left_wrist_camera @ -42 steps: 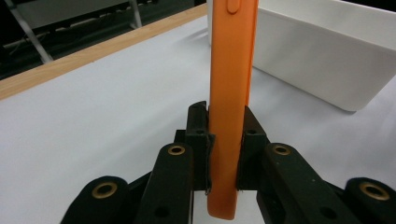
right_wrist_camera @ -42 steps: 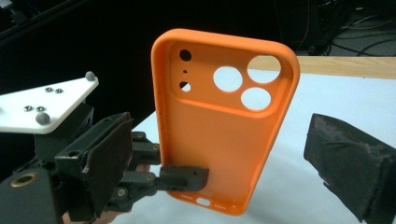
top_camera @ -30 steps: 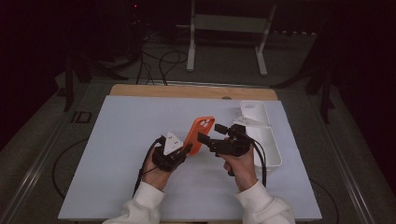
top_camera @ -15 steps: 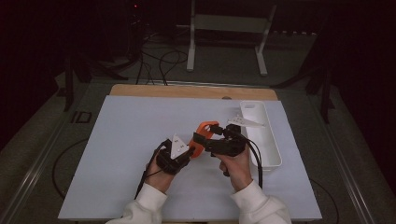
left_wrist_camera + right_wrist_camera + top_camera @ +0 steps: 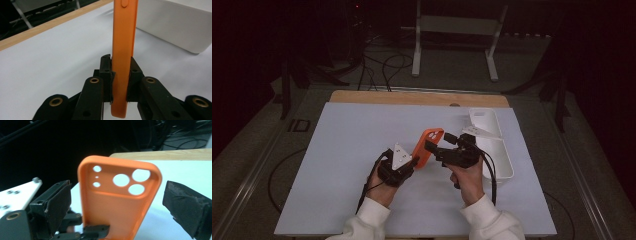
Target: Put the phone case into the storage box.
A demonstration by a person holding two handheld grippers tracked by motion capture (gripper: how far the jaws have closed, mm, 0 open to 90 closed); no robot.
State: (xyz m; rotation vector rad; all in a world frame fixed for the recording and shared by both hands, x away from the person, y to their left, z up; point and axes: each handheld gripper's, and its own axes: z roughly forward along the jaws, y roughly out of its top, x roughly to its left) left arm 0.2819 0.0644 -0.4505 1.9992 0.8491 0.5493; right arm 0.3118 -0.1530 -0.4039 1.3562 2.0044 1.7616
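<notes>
- High view: The left gripper [image 5: 413, 162] clamps the lower end of the orange phone case [image 5: 428, 146], which is raised above the white table surface [image 5: 337, 165] near its middle. The right gripper [image 5: 432, 147] points left at the case. A white tray [image 5: 499, 162] lies just beside the right hand [image 5: 468, 180], near the right edge. The left half of the surface and the strip toward the wooden far edge [image 5: 412, 97] offer free room.
- Left gripper view: The jaws stand narrow, both pads pressing the case's [image 5: 123, 50] faces; the case is seen edge-on and upright. The tray wall [image 5: 180, 25] stands at upper right, apart from the case.
- Right gripper view: The jaws stand wide, one pad [image 5: 58, 207] on each side of the case [image 5: 117, 202] without touching it. The camera cut-outs [image 5: 130, 181] face this view. The left gripper [image 5: 96, 231] grips the case's lower edge.
</notes>
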